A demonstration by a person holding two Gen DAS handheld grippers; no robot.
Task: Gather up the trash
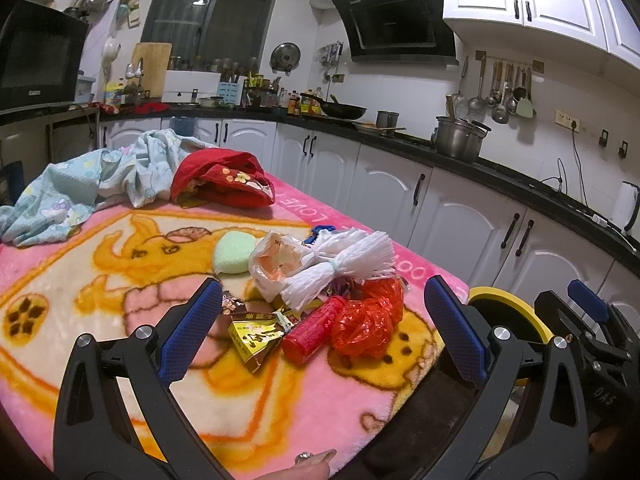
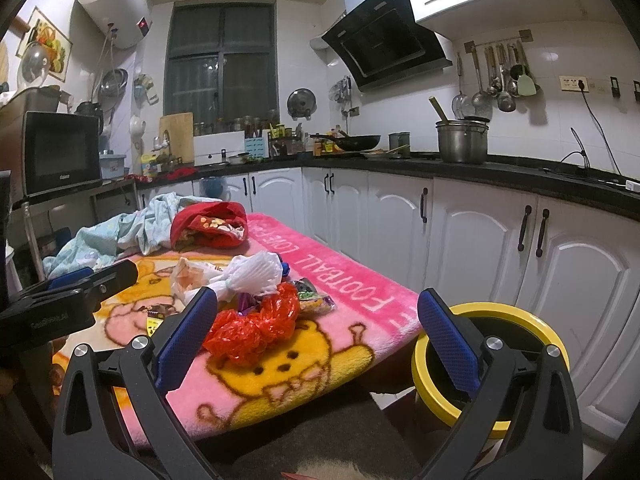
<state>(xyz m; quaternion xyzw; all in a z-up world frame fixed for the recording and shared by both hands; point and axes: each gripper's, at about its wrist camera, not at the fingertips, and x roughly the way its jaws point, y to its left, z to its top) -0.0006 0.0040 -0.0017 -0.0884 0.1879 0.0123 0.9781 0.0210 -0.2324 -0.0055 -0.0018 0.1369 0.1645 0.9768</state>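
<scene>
Both my tongs released, nothing held: left gripper, right gripper. Trash pile mid-frame on blanket; yellow bin lower right. I'd take red bag first, pinching its crumpled middle.

Crumpled trash heap beside yellow-rimmed bin.

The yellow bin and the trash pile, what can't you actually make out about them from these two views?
- Yellow bin: its inside is blocked by the right tool in the right wrist view; in the left wrist view only part of its rim shows.
- Red bottle: its label is too blurred to read.
- Purple wrappers: mostly buried under the white foam netting and the red plastic bag.
</scene>
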